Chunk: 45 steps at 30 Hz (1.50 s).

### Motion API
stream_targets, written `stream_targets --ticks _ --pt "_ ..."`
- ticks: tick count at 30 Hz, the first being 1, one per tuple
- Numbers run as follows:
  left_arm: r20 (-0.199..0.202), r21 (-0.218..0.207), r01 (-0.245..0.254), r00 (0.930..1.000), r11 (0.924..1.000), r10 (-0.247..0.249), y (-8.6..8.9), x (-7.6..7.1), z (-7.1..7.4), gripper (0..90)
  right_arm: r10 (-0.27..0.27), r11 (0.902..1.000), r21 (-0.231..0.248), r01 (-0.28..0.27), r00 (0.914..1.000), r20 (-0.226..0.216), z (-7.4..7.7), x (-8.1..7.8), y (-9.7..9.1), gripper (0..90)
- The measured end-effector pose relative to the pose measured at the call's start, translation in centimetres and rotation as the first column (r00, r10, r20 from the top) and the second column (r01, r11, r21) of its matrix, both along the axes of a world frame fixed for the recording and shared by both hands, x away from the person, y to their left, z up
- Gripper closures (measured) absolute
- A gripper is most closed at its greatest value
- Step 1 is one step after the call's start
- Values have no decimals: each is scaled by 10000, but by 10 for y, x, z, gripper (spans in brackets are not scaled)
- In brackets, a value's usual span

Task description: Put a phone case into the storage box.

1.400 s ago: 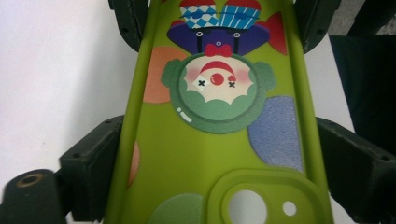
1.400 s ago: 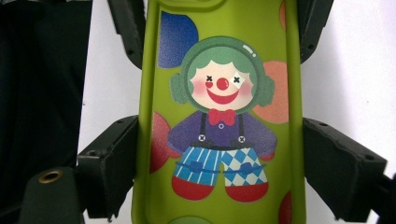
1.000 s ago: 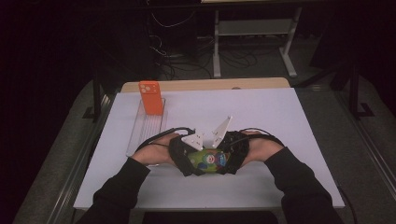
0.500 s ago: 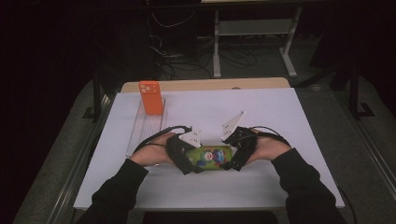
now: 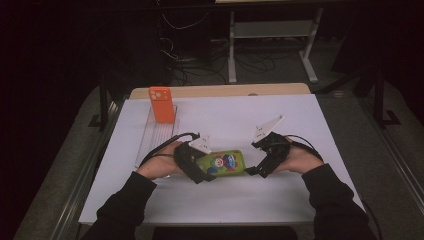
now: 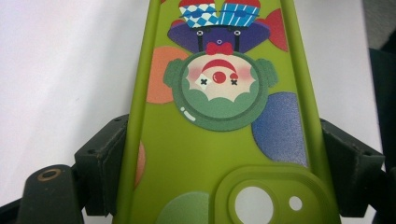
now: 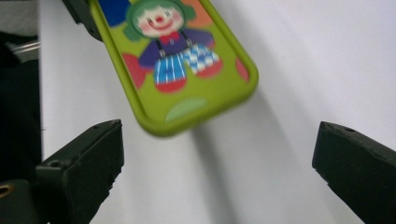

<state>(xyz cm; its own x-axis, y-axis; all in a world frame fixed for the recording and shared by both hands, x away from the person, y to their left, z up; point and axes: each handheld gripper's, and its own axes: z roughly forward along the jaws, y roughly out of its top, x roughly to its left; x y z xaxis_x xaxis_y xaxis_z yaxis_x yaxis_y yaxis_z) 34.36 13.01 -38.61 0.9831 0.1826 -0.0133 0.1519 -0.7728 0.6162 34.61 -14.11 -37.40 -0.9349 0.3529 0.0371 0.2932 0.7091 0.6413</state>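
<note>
No writing reads on the green clown phone case (image 5: 223, 163), mid-bench. The left gripper (image 5: 197, 167) has its fingers clamped on the case's edges; the right gripper (image 5: 257, 170), just right, has been spreading its fingers, nothing between.

Dim room, brightly lit white table (image 5: 300, 190) — soft shadows, slight close-up blur
</note>
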Motion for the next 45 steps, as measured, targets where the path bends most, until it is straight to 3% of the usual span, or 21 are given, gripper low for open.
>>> stream_targets --ticks 3,7,8,10,11,12,13,14,16,24,28,32,38,45 --pt "-124 15 -594 9982 9982 595 -1 1 -1 160 -565 9983 131 567 9983 -165 -7 -2 -5 12" --pt "-140 82 -1117 9936 9937 1118 0 4 -2 160 -1529 9881 119 1535 9872 -445 -17 -6 -9 2" --pt "-149 111 -1333 9909 9910 1334 0 4 -3 160 -1829 9825 221 1850 9804 -734 -19 -8 -10 2" --pt "112 607 -1391 9903 9884 1387 1 7 -2 160 -2161 9751 322 2194 9727 -841 -24 -10 -12 0" --pt "147 583 -1557 9878 9861 1551 0 7 -3 160 -2385 9693 390 2427 9670 -898 -26 -10 -14 0" --pt "7 233 -1998 9798 9796 1998 -2 6 -5 160 -2540 9654 382 2581 9632 -878 -28 -11 -15 0" --pt "113 551 -1899 9818 9803 1896 0 8 -4 160 -2615 9633 407 2655 9616 -835 -30 -12 -16 0" --pt "-52 260 -2289 9734 9731 2291 -3 7 -6 160 -2797 9579 400 2843 9556 -923 -31 -14 -16 0" --pt "99 526 -2389 9710 9696 2387 -3 8 -6 160 -3204 9450 448 3241 9445 -728 -34 -18 -16 0" --pt "47 479 -2889 9573 9562 2890 -5 8 -7 160 -3830 9168 935 3883 9211 -697 -43 -31 -17 0" --pt "-9 417 -2976 9546 9538 2979 -4 9 -5 160 -3929 9076 1220 4018 9151 -909 -47 -31 -16 0" --pt "-53 392 -3003 9537 9530 3008 -4 9 -5 160 -4135 8939 1532 4213 9069 -811 -49 -31 -15 0" --pt "-103 413 -3056 9519 9513 3062 -3 10 -5 160 -4352 8873 1638 4312 9003 -123 -49 -32 -10 0" --pt "-236 388 -3084 9506 9505 3094 -2 10 -4 160 -4078 9099 1278 3946 9074 1017 -50 -36 -2 0"
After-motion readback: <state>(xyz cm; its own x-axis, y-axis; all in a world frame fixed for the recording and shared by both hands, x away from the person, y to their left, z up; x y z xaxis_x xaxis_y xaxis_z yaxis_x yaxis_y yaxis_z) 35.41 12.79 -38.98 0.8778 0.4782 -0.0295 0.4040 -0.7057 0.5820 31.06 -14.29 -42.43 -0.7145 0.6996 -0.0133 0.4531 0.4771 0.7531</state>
